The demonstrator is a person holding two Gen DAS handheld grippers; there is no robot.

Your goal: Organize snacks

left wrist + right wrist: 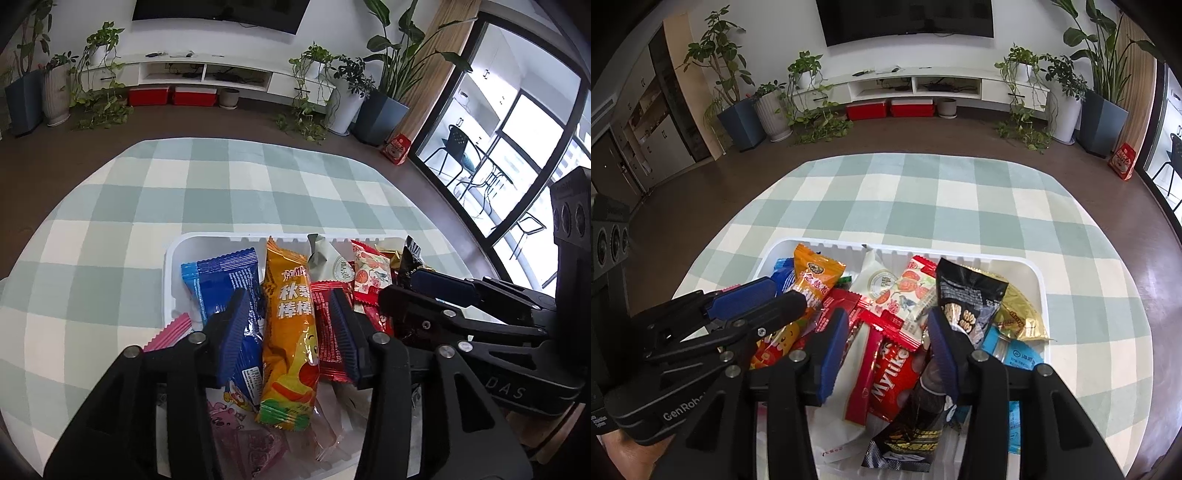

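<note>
A white tray (169, 266) on the checked tablecloth is piled with snack packets. My left gripper (291, 328) hangs over it, jaws open. An orange packet (291, 332) lies between its pads without being pressed, a blue packet (221, 280) sits under the left pad, and a red packet (325, 332) lies by the right one. My right gripper (886, 343) is open above the tray (1043, 288), over a red Myuke packet (890, 373) and a slim red stick (864, 369). A black walnut packet (967, 291) touches its right finger. A dark wrapper (916, 417) lies below.
The green-and-white checked tablecloth (221, 192) spreads beyond the tray. A pink packet (170, 332) lies at the tray's left edge. Each gripper shows in the other's view, close beside it: the right gripper (417, 286), the left gripper (775, 295). Potted plants and a TV cabinet stand far behind.
</note>
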